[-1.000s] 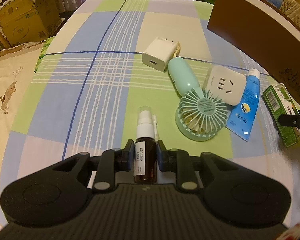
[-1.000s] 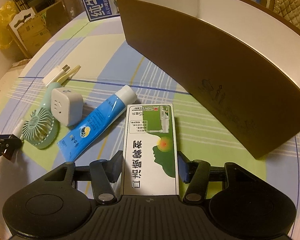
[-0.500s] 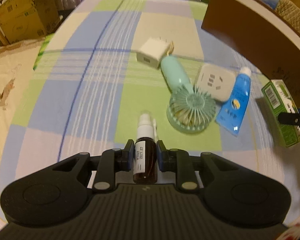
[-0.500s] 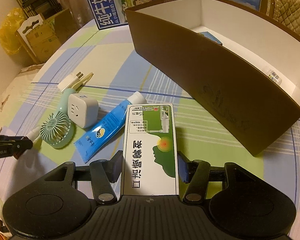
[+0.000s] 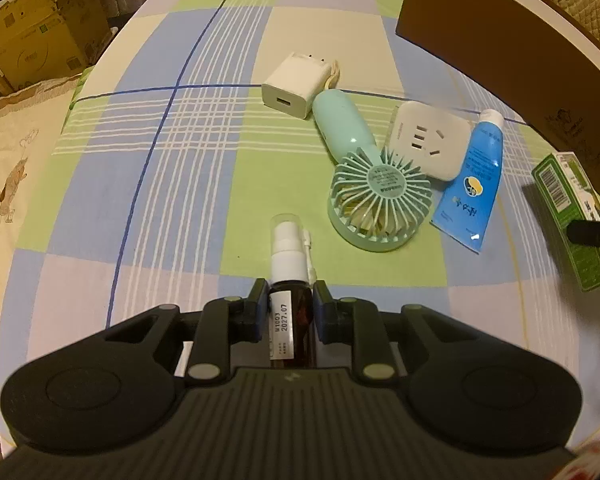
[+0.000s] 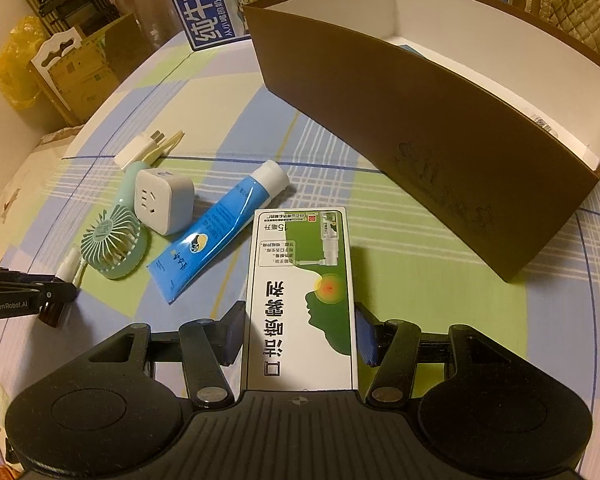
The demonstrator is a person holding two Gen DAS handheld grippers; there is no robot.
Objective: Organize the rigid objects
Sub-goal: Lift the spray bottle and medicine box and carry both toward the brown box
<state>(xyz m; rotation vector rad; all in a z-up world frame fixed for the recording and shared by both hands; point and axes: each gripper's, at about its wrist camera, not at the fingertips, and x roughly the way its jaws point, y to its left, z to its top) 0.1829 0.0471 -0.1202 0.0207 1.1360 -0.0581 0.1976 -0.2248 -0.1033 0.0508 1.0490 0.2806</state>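
My left gripper (image 5: 291, 298) is shut on a brown spray bottle (image 5: 290, 280) with a white nozzle, held above the checked cloth. My right gripper (image 6: 300, 326) is shut on a green and white medicine box (image 6: 302, 292), held in the air short of the big brown box (image 6: 420, 128). The brown box is open on top and white inside, with a few small items in it. On the cloth lie a mint hand fan (image 5: 374, 196), a white socket cube (image 5: 430, 144), a blue tube (image 5: 470, 184) and a white charger (image 5: 294, 86).
The brown box also shows at the far right of the left wrist view (image 5: 500, 48). Milk cartons (image 6: 196, 4) stand at the table's far end. Cardboard boxes (image 5: 28, 36) sit off the table's left side. The left gripper shows in the right wrist view (image 6: 28, 292).
Both grippers have lifted with their loads. The right view has risen, so more of the brown box's inside shows. The loose items on the cloth have not moved.
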